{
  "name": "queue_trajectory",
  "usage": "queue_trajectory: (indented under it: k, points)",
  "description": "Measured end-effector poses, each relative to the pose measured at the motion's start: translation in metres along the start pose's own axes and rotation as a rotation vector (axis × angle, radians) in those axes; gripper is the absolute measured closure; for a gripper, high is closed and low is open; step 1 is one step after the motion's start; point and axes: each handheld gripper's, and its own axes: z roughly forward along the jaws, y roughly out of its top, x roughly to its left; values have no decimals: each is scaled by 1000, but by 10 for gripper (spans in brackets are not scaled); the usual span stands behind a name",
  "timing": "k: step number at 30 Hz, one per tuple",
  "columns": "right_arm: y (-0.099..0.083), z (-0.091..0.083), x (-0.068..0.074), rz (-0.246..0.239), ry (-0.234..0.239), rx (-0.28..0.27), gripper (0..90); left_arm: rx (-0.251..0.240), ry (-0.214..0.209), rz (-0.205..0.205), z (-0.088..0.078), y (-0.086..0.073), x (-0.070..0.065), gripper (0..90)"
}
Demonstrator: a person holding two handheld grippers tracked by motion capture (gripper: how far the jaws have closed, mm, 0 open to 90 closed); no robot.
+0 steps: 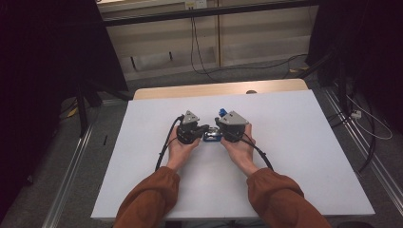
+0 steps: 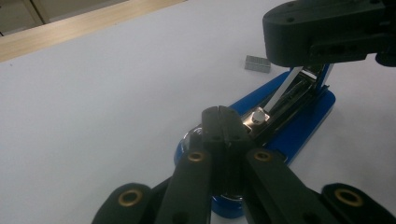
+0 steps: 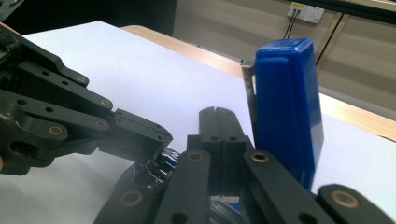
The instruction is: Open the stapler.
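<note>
A blue stapler (image 1: 211,136) lies hinged open on the white table (image 1: 294,142), between my two grippers. Its blue lid (image 3: 287,107) stands upright, and the metal staple channel (image 2: 292,91) lies bare above the blue base (image 2: 303,121). My left gripper (image 2: 218,109) is shut, with nothing between its jaws and its tips at the near end of the channel. My right gripper (image 3: 215,111) is shut too, its jaws just left of the raised lid. In the high view the left gripper (image 1: 205,128) and right gripper (image 1: 217,130) point at each other over the stapler.
A small strip of staples (image 2: 258,64) lies on the table beyond the stapler. The table's far wooden edge (image 1: 218,89) borders a floor with cables. Both forearms in rust-coloured sleeves (image 1: 152,199) come in from the near edge.
</note>
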Motion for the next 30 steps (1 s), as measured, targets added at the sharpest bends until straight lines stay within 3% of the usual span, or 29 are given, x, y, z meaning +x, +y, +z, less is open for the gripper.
queue_trajectory:
  k: [30]
  points:
    - [-4, -11, -11, 26, -6, -24, 900, 4, 3, -3, 0, 0, -1, 900]
